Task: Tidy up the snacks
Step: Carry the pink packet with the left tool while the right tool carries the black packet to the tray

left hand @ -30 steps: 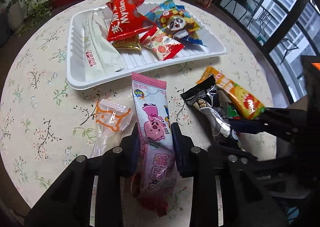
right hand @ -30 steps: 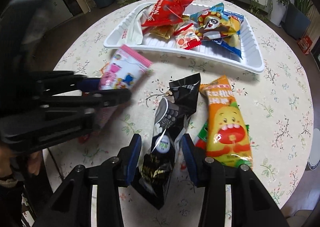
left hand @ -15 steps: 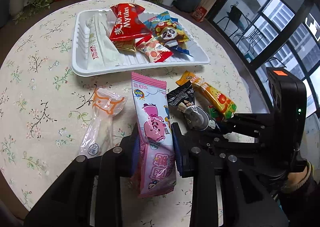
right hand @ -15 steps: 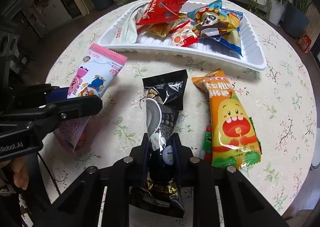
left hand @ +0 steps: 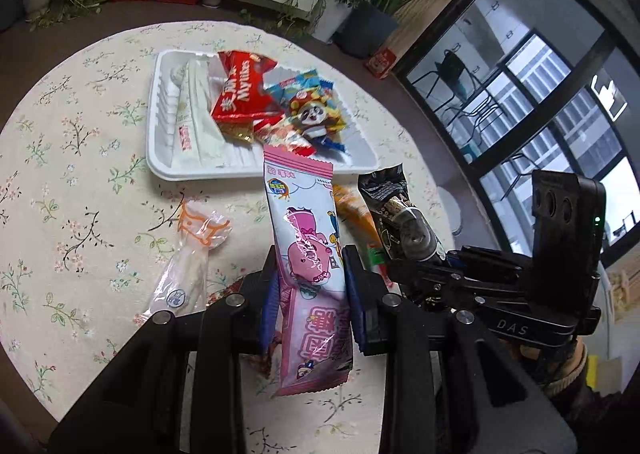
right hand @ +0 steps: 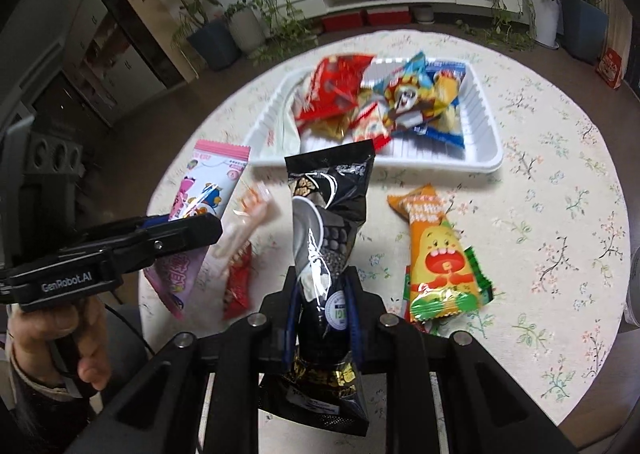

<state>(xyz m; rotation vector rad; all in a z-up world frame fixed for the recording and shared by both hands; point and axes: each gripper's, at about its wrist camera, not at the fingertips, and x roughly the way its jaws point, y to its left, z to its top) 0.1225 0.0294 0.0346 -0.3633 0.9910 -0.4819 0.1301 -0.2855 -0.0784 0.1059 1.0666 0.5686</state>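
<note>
My left gripper [left hand: 310,278] is shut on a pink snack packet [left hand: 308,250] and holds it lifted above the round table. My right gripper [right hand: 322,302] is shut on a black snack packet [right hand: 328,214], also raised off the cloth. The black packet [left hand: 394,210] shows to the right in the left wrist view, and the pink packet [right hand: 200,194] shows at the left in the right wrist view. A white tray [left hand: 160,158] at the far side holds several snacks, among them a red bag [left hand: 244,88] and a panda packet [left hand: 314,116].
On the floral cloth lie a clear packet with orange print [left hand: 192,254], an orange packet with a cartoon face [right hand: 438,254] over a green one, and a small red packet [right hand: 238,286]. A hand [right hand: 52,338] grips the left tool. Potted plants and a window ring the table.
My right gripper closed on the black packet. Both grippers rose, lifting the pink and black packets off the table, and the tray now looks farther away.
</note>
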